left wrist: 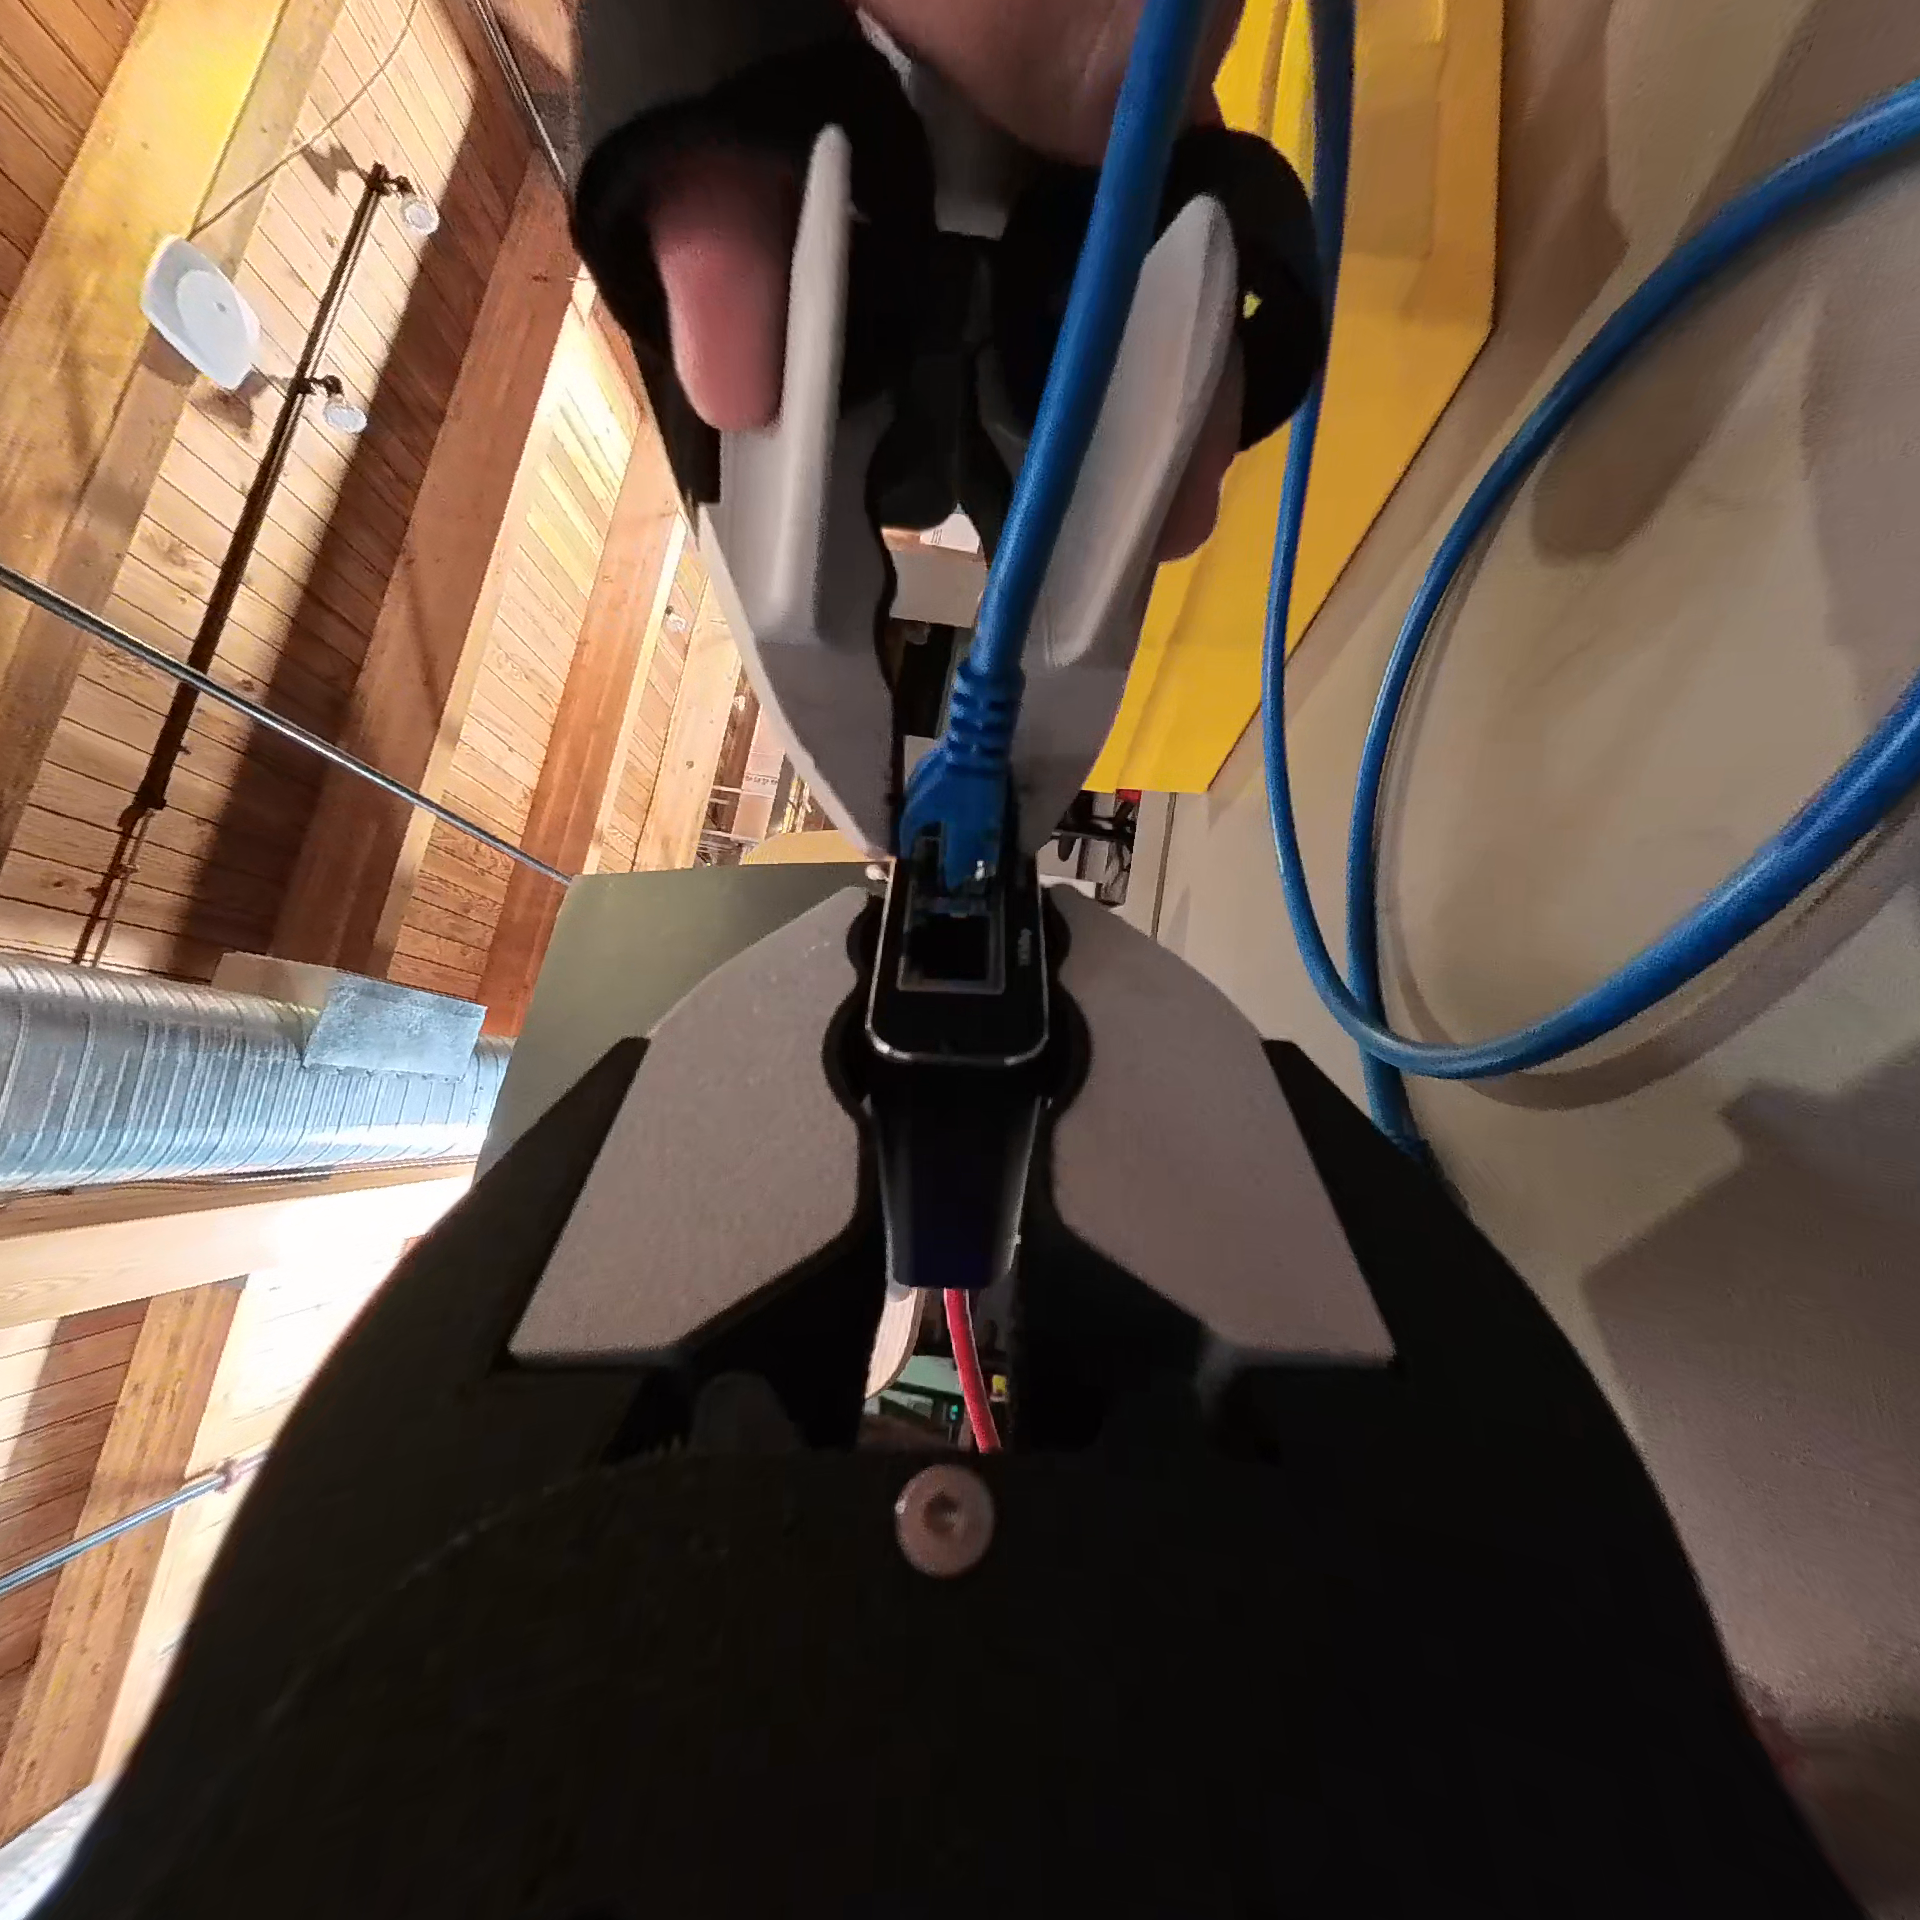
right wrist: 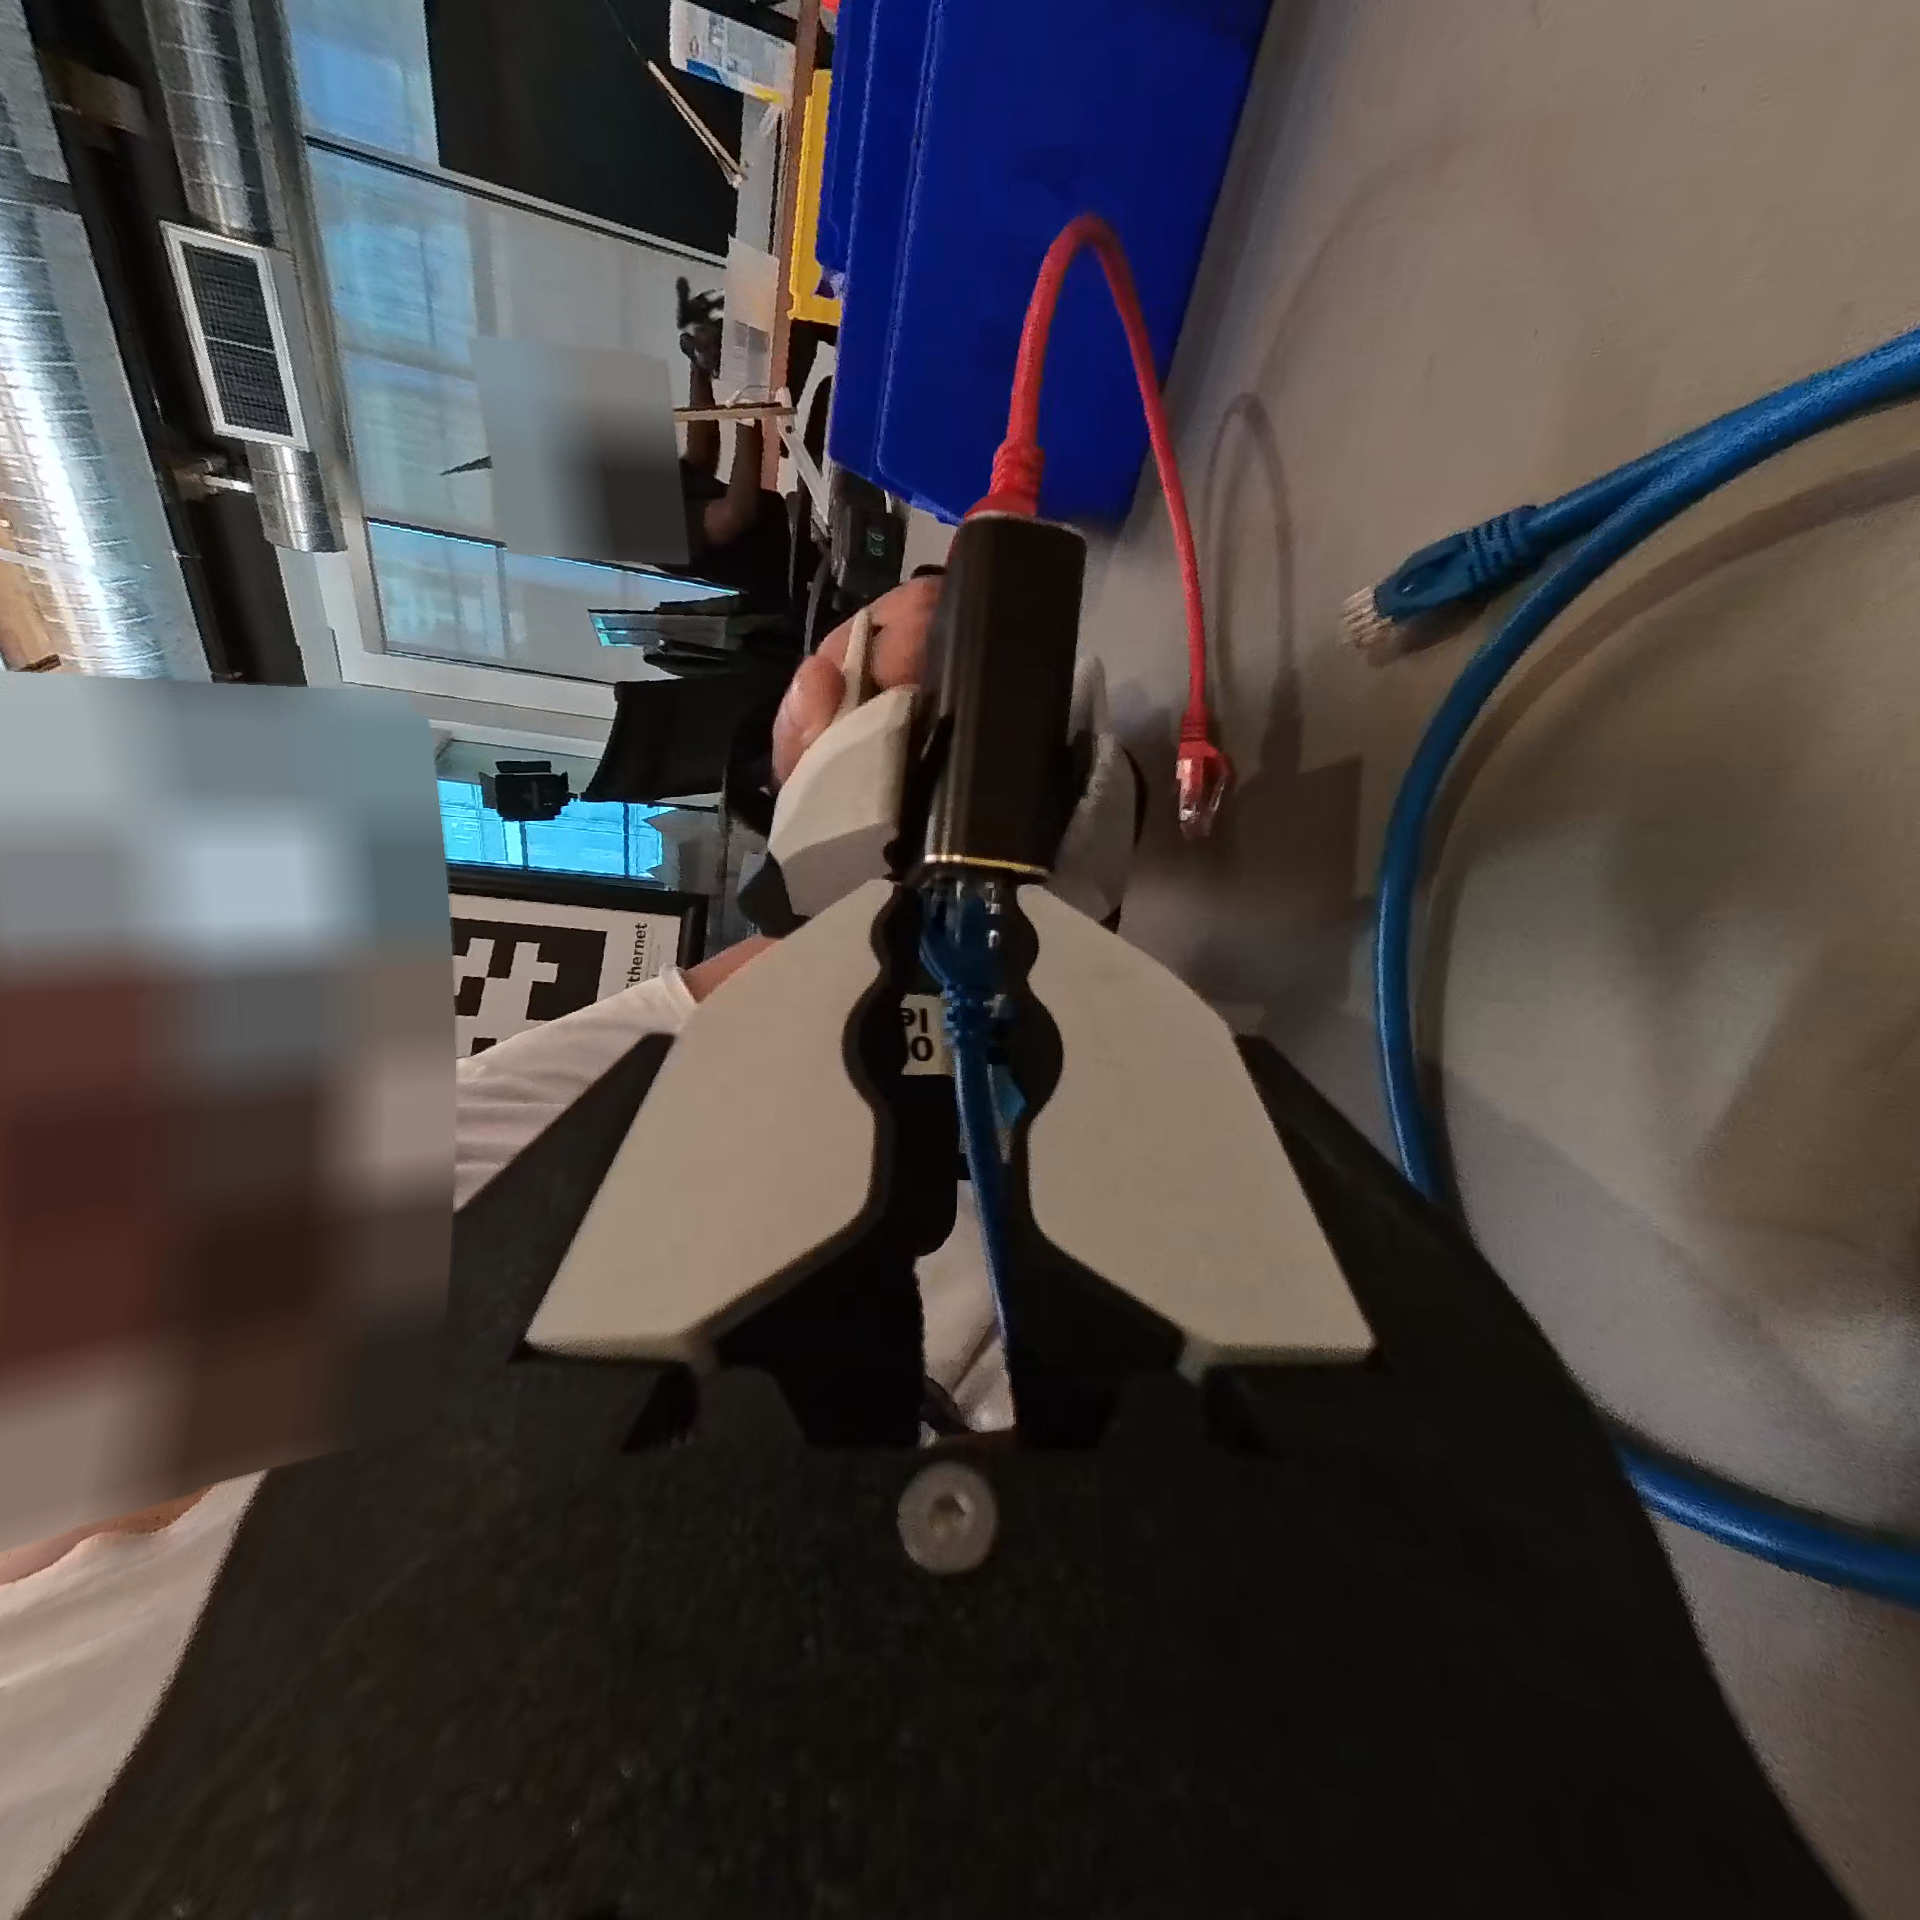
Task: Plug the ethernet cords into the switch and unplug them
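Note:
My left gripper (left wrist: 954, 1003) is shut on the small black switch (left wrist: 951, 1143), held off the table. My right gripper (left wrist: 951, 831) comes in from the opposite side, shut on the blue ethernet cord's plug (left wrist: 956, 800). The plug's tip sits in the switch's far port; the port beside it (left wrist: 951, 961) is empty. In the right wrist view, my right gripper (right wrist: 961, 935) pinches the blue plug (right wrist: 961, 971) against the switch (right wrist: 997, 707), which the left gripper's fingers (right wrist: 842, 790) clamp. A red cord (right wrist: 1039, 343) is plugged into the switch's far end; its other plug (right wrist: 1203, 779) hangs free.
The blue cord loops over the tan table (right wrist: 1558, 260), and its other plug (right wrist: 1444, 582) lies loose there. Blue bins (right wrist: 997, 208) stand at the table's back edge, and a yellow bin (left wrist: 1382, 312) stands on the other side. A person stands far off in the room.

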Available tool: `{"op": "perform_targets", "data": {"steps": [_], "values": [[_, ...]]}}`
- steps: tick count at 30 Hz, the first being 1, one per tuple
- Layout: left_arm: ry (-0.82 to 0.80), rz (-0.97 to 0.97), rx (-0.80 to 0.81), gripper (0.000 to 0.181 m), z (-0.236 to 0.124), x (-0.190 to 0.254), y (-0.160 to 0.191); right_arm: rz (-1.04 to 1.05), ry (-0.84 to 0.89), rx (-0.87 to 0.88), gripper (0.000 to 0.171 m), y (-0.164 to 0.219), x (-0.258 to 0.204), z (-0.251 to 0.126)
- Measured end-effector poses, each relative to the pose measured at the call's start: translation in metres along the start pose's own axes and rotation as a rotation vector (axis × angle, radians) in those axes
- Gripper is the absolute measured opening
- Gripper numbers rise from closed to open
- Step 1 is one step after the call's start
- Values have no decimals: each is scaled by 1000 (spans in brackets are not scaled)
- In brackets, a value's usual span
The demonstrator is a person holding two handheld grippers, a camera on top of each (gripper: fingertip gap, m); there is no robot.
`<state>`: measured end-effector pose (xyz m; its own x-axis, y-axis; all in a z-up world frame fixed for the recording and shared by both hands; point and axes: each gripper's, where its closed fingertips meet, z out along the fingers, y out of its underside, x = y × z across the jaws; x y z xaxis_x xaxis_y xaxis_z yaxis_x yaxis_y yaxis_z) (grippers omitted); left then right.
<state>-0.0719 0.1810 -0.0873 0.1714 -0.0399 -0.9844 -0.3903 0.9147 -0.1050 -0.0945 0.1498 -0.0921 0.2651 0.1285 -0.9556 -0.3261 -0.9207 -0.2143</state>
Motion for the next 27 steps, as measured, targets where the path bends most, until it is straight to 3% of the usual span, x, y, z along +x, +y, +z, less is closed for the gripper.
{"op": "perform_targets", "data": {"steps": [8,15,17,19,24,27], "values": [[1,53,-69,26,6,4,12,49,-64,40,19,2,5,6],[30,-13,-71,25,8,6,12,-78,-2,26,13,3,4,3],[41,-74,-272,26,15,2,61,-143,21,-50,12,16,-1,1],[-5,-207,-327,26,17,-19,90,-152,40,-40,12,21,-3,-6],[26,-189,-264,26,18,-6,64,-321,235,-149,13,39,16,-15],[55,-238,-260,26,18,-3,68,-240,98,-262,14,74,6,1]]}}
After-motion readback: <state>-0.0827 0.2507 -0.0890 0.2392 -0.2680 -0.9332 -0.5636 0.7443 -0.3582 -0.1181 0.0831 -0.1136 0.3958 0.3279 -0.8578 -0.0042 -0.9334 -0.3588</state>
